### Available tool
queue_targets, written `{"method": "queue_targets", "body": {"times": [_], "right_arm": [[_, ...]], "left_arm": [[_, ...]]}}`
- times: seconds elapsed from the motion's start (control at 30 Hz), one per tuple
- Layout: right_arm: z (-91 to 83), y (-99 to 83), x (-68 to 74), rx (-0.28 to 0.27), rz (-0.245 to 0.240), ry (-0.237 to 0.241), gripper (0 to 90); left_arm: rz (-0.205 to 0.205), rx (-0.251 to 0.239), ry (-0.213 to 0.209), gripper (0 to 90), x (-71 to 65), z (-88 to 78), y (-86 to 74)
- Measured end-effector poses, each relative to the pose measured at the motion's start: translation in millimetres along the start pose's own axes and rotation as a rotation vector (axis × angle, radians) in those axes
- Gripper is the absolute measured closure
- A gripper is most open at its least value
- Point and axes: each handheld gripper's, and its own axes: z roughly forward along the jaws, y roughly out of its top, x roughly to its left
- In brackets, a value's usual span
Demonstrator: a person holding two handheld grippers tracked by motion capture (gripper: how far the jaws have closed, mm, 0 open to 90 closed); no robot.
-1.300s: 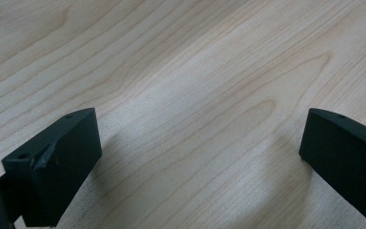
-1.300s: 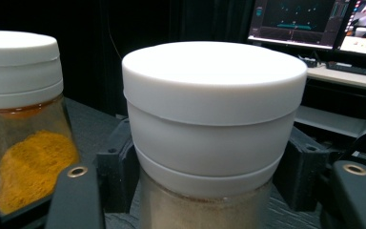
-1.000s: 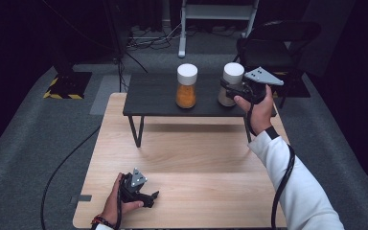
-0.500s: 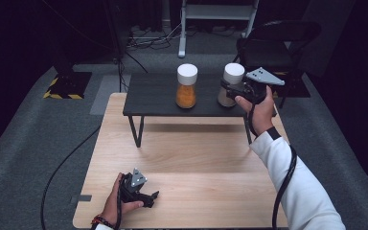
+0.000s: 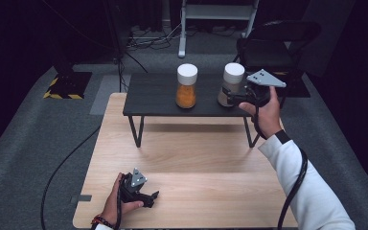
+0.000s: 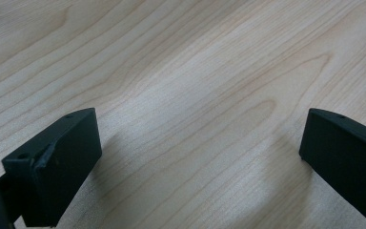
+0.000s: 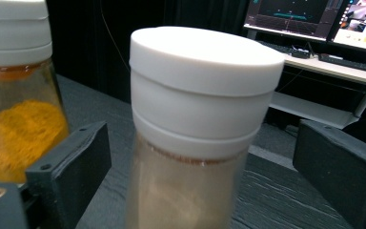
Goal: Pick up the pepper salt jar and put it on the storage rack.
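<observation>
Right tongs (image 7: 200,157) have just been opening and now stand spread either side of the white-lidded clear jar of beige powder (image 7: 198,143), prob. released upright on the dark raised shelf (image 5: 153,93) beside the orange-filled jar (image 5: 186,86). Left tongs (image 6: 198,157) idle, spread over the pale wood surface (image 6: 195,71).

Orange-filled jar (image 5: 187,87) stands at ten o'clock on the dark raised shelf (image 5: 153,96). Black chair (image 5: 273,45) sits beyond, at one o'clock. A yellow-and-black striped mat (image 5: 63,89) lies on the floor at nine o'clock.
</observation>
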Motion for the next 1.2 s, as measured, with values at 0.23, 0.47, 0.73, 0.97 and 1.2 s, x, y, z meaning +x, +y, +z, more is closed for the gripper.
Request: {"method": "queue_targets", "body": {"times": [0.23,0.47,0.73,0.97,1.2], "right_arm": [[-16.0,0.0,-1.7,0.015,-0.04,0.024,2.8],[-31.4,-4.5,-1.8,0.036,-0.065,0.03,2.7],[-47.4,-12.8,-3.4,0.048,-0.106,0.081,2.6],[-60.8,-25.1,3.1,0.05,-0.122,0.094,2.6],[-74.5,-37.8,9.1,0.047,-0.105,0.089,2.6]], "left_arm": [[0.0,0.0,0.0,0.3,0.0,0.0,0.0],[0.0,0.0,0.0,0.3,0.0,0.0,0.0],[0.0,0.0,0.0,0.3,0.0,0.0,0.0],[0.0,0.0,0.0,0.3,0.0,0.0,0.0],[0.0,0.0,0.0,0.3,0.0,0.0,0.0]]}}
